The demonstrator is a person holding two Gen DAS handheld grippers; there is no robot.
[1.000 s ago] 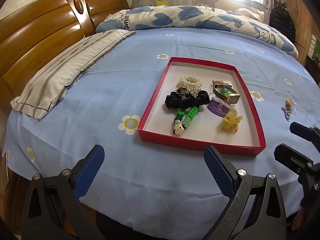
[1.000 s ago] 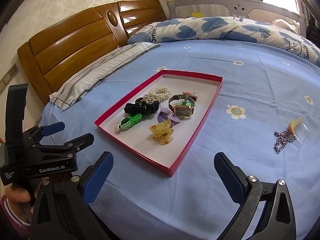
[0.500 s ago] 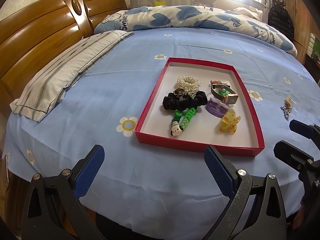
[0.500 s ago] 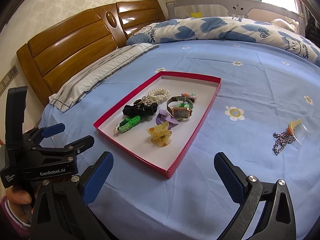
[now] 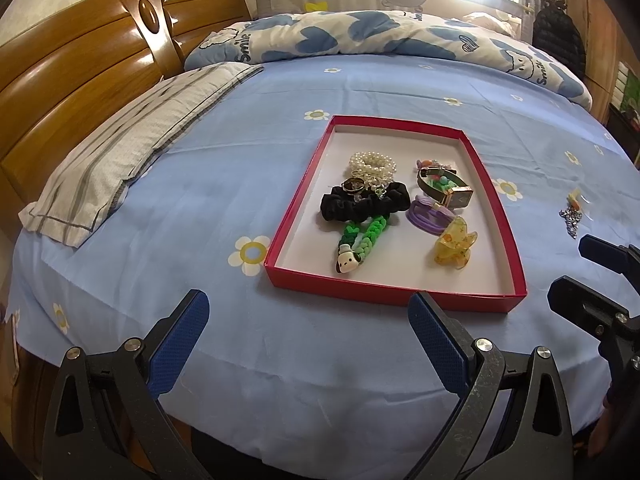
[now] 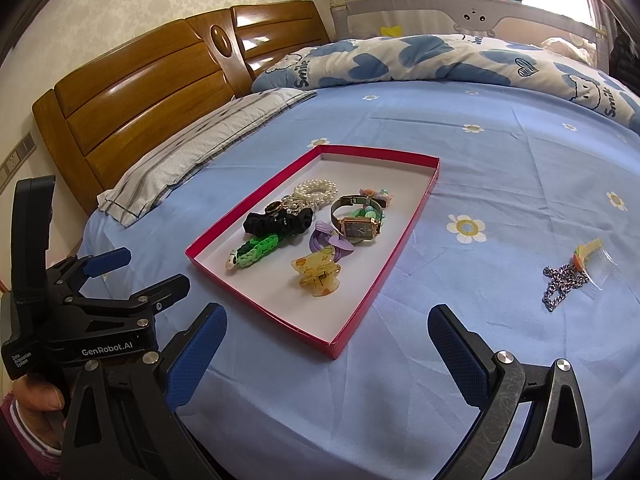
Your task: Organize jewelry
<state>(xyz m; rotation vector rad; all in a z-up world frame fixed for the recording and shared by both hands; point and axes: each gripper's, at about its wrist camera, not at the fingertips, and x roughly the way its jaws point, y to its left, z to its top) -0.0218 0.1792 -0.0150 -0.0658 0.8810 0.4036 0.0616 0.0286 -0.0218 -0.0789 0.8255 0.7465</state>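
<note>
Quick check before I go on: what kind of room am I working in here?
Most likely a home bedroom. The red tray sits on a bed with a blue flowered sheet, a wooden headboard stands behind it, and a striped pillow and a heart-print quilt lie along its far side.

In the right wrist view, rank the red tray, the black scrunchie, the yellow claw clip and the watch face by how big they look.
Largest to smallest, as they look:
1. red tray
2. black scrunchie
3. yellow claw clip, close to the scrunchie and nearer the camera, so that order is unsure
4. watch face
</note>
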